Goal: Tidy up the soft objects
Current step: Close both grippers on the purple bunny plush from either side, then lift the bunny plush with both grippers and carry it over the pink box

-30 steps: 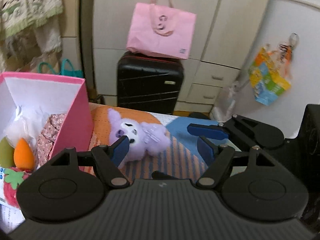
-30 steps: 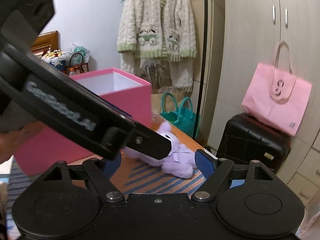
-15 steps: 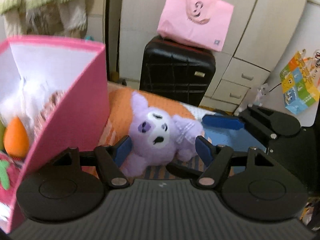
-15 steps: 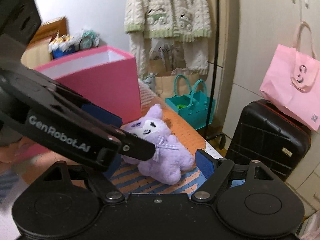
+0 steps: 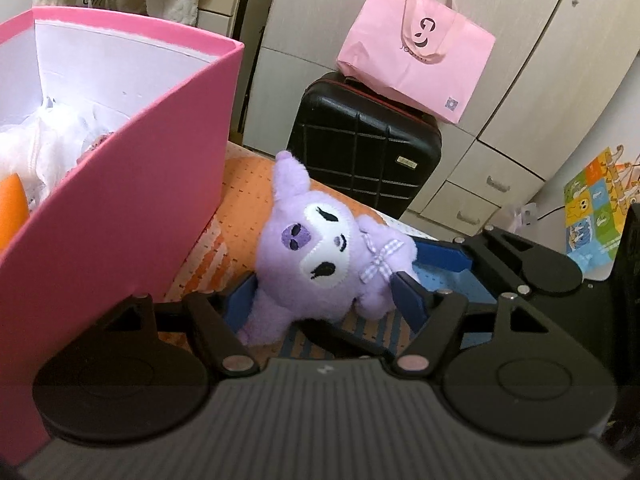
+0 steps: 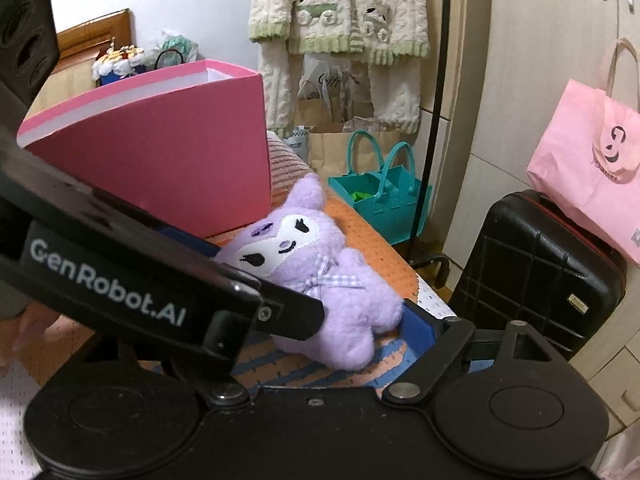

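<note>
On the striped mat: purple plush (image 5: 320,256) lies at the pink box's (image 5: 120,208) 4 o'clock.
Left tool (image 5: 324,300): spread wide, straddling it.
Right tool (image 6: 360,320): parted, alongside.
Advice: pinch the body, not the bow.

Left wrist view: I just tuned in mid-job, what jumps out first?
A purple plush toy lies on the orange striped cloth, framed between the open fingers of the left gripper. Beside it to the left stands a big pink box already holding soft items. Behind, a pink bag sits on a black suitcase.
</note>
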